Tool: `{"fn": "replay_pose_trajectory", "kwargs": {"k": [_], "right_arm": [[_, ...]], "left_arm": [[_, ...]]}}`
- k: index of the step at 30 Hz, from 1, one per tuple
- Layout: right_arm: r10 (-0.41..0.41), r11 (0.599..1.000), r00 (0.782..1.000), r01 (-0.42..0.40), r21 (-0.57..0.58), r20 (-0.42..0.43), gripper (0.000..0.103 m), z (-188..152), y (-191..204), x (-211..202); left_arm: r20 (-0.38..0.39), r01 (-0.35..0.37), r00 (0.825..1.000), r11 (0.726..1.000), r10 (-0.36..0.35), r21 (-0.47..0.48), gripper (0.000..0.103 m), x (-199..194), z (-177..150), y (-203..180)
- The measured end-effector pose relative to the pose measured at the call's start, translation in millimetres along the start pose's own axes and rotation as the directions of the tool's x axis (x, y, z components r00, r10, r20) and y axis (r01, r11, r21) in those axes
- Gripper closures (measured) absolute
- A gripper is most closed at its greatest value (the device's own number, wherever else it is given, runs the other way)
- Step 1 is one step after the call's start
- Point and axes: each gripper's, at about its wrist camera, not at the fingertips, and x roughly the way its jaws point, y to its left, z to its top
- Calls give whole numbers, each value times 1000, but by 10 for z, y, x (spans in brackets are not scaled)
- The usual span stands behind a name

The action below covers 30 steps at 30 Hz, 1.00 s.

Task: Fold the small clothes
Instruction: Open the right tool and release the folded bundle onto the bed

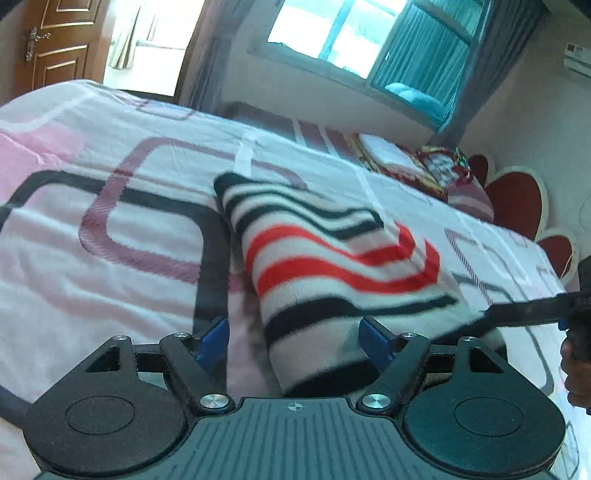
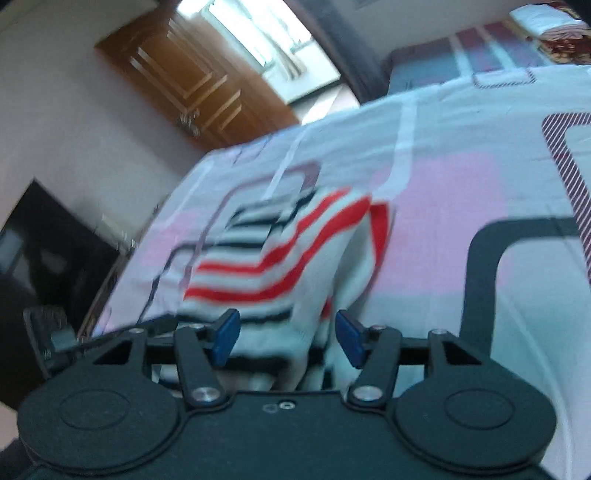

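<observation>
A small knitted garment with white, red and black stripes lies folded on the bed. In the left wrist view its near end runs between the blue pads of my left gripper, which stand wide apart and do not press on it. My right gripper's black finger reaches in from the right edge, beside the garment's right side. The right wrist view is blurred: the garment lies just ahead and under my right gripper, whose pads stand apart with cloth between them, not pinched. Part of the left gripper shows at the left.
The bed sheet is pink and white with dark rounded lines. Folded bedding and a pillow lie at the head of the bed, by a red headboard. A wooden door, a window and a dark cabinet stand around.
</observation>
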Motion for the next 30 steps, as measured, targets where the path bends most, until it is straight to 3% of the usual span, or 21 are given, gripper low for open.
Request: {"fn": "replay_pose_trajectory", "kwargs": {"k": [2, 4, 6, 11, 15, 18, 19, 21, 27, 30], "right_arm": [[-22, 1000, 999, 22, -1, -46, 80, -79, 26, 118], [-121, 992, 992, 119, -49, -43, 83, -189, 25, 182], [-138, 990, 989, 138, -13, -45, 84, -244, -79, 277], [-190, 982, 982, 189, -19, -19, 77, -331, -31, 297], [-217, 974, 976, 217, -62, 15, 75, -344, 213, 97], [-220, 967, 975, 220, -129, 13, 70, -388, 396, 48], [-239, 962, 971, 235, -139, -14, 70, -424, 386, 115], [-328, 938, 941, 315, -144, -79, 65, -484, 279, 297], [-299, 949, 954, 301, -91, 35, 64, -639, 376, -22], [-300, 948, 949, 308, -75, 98, 49, -744, 489, -256]], "left_arm": [[-26, 2, 1000, 1000, -2, -24, 27, 38, -86, 16], [-34, -9, 999, 1000, 8, -22, 17, 54, -169, 5], [-35, -45, 998, 999, 45, 17, 13, 103, -252, -69], [-30, -71, 997, 997, 72, 31, 12, 77, -357, -97], [-28, -133, 990, 985, 136, 112, 12, -46, -464, -225], [4, -206, 978, 965, 208, 165, 0, -114, -539, -362], [14, -222, 975, 959, 223, 175, 0, -121, -557, -391], [10, -240, 970, 955, 242, 176, 0, -134, -576, -437], [10, -294, 955, 941, 296, 166, 0, -282, -619, -576], [33, -301, 953, 939, 300, 166, 0, -424, -661, -719]]}}
